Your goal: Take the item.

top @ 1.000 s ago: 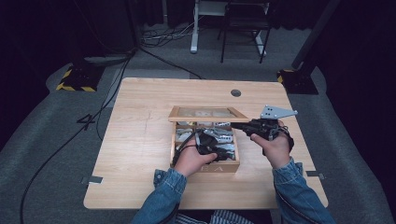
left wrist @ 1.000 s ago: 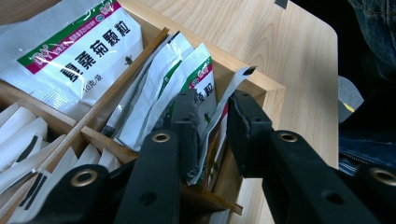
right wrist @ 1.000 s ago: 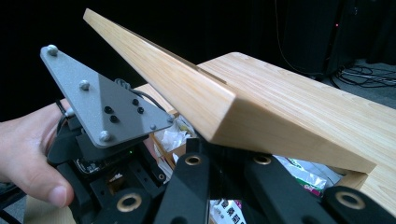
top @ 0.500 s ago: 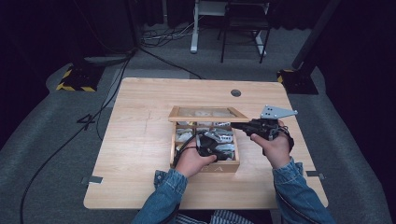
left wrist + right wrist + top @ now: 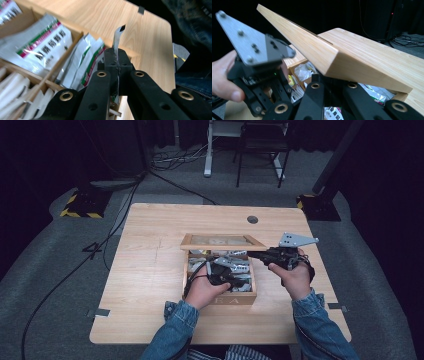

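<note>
A wooden box sits mid-table with its lid raised on edge at the far side. My right gripper is shut on the lid's right end; up close, the lid rises from between the jaws of the right gripper. My left gripper is down in the box, shut on a thin silver sachet that stands edge-on between the jaws of the left gripper. White sachets with green and red stripes lie in the compartments.
The box stands on a light wooden table with a round cable hole at the back. A divider separates a compartment of plain white packets. A black cable runs over the grey floor at the left.
The left hand has shifted slightly within the box. The right hand and the raised lid have kept still.
</note>
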`<state>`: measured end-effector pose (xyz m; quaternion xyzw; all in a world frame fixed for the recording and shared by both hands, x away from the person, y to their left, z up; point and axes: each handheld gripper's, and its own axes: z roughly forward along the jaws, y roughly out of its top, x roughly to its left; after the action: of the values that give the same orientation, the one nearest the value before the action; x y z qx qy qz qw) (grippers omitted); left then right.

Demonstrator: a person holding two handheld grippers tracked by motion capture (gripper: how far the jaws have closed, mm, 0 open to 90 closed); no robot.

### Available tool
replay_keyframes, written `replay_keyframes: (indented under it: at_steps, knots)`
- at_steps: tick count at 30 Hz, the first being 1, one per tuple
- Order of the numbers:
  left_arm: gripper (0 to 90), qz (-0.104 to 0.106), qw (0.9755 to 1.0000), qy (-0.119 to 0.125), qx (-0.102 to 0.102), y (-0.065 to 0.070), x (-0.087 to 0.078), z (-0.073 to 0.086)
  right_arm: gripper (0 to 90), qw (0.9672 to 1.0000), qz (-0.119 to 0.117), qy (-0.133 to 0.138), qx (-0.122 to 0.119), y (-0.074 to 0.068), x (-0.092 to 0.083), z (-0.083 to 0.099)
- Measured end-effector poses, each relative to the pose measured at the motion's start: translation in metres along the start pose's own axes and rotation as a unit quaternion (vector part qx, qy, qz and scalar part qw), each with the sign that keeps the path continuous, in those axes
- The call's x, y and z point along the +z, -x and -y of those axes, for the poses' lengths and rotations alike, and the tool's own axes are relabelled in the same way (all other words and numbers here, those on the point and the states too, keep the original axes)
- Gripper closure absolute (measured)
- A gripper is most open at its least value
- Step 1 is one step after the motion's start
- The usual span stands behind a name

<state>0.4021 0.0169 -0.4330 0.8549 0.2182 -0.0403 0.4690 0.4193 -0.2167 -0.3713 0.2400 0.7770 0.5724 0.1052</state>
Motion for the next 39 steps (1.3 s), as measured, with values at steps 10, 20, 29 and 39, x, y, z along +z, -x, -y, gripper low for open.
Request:
replay_keyframes:
  at_steps: [10, 20, 29, 39]
  knots:
    - [89.7, -0.011, 0.9989, 0.041, 0.021, 0.013, -0.02, -0.012, 90.0, 1.0, 0.002, 0.004, -0.001, 0.0, -0.001, -0.001]
    - [89.6, -0.012, 0.9983, 0.048, 0.03, 0.02, -0.026, -0.014, 90.0, 1.0, 0.003, 0.005, -0.001, 0.001, -0.003, -0.002]
    - [89.7, -0.015, 0.9975, 0.058, 0.038, 0.029, -0.037, -0.013, 90.0, 1.0, 0.003, 0.008, -0.001, 0.002, -0.003, -0.003]
    - [89.6, -0.026, 0.9964, 0.072, 0.038, 0.04, -0.067, -0.004, 90.0, 1.0, -0.002, 0.007, 0.0, 0.003, 0.001, -0.004]
